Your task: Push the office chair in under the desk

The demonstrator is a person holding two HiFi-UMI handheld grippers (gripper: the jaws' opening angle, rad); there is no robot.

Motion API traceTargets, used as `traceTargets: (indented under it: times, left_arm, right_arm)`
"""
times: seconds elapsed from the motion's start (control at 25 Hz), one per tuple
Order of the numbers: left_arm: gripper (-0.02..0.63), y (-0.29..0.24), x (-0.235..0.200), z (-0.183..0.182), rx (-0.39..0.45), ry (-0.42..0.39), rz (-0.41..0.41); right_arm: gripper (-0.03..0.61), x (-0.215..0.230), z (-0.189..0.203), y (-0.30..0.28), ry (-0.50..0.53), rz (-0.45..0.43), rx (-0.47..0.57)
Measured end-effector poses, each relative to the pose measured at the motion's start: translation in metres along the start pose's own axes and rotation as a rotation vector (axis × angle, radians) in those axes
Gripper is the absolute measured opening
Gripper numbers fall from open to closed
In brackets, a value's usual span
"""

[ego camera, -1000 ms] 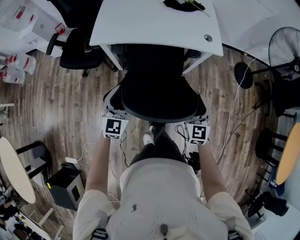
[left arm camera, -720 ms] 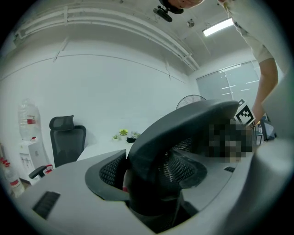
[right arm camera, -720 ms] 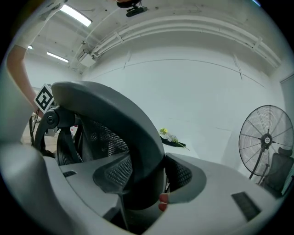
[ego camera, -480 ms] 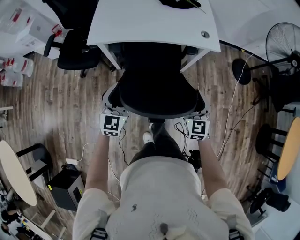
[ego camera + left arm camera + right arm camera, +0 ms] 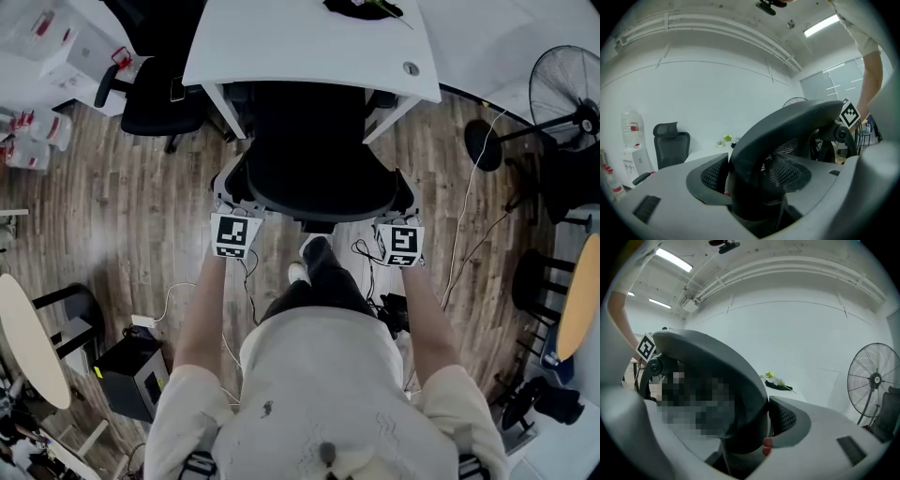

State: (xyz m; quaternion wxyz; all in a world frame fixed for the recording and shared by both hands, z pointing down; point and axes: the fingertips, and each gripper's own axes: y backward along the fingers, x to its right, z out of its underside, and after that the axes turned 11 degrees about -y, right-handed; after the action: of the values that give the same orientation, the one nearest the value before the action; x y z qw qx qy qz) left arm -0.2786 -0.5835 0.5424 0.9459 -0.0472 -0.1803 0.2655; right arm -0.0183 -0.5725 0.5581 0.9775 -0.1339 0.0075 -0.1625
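Observation:
The black office chair (image 5: 319, 173) stands at the white desk (image 5: 300, 47), its seat under the desktop and its curved backrest toward me. My left gripper (image 5: 230, 204) is shut on the backrest's left edge, and my right gripper (image 5: 401, 214) is shut on its right edge. In the left gripper view the backrest rim (image 5: 787, 136) fills the gap between the jaws of the left gripper (image 5: 750, 185). The right gripper view shows the same rim (image 5: 731, 380) pressed against the mesh pad of the right gripper (image 5: 743, 430).
A second black chair (image 5: 150, 94) stands left of the desk. A standing fan (image 5: 562, 94) is at the right. Cables (image 5: 364, 258) lie on the wooden floor behind the chair, by my foot (image 5: 314, 255). A black box (image 5: 131, 375) and a round table (image 5: 28, 337) are at lower left.
Both grippers and the backrest have moved a little forward toward the desk. My foot has stepped forward behind the chair.

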Motion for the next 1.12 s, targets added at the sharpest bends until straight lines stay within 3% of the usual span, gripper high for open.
traceTargets:
  times: [0.28,0.4,0.56,0.88,1.12]
  left_arm:
    - [0.305,0.006,0.007,-0.005,0.001,-0.024,-0.026]
    - [0.304,0.016,0.009,-0.004,-0.024,-0.035,-0.06]
    - [0.245,0.04,0.014,-0.004,-0.036,-0.013,-0.104]
    - [0.163,0.081,0.051,-0.026,-0.006,0.094,-0.097]
    - [0.054,0.113,0.069,-0.054,0.042,0.149,-0.104]
  right_arm:
    - [0.246,-0.002,0.005,0.015,0.019,-0.028,-0.039]
    - [0.252,-0.006,0.007,0.026,-0.021,-0.037,-0.048]
    - [0.251,-0.011,0.007,0.049,-0.074,-0.04,-0.051]
    - [0.156,-0.025,-0.005,0.099,-0.2,-0.081,-0.014]
    - [0.029,-0.05,-0.022,0.137,-0.238,-0.075,0.028]
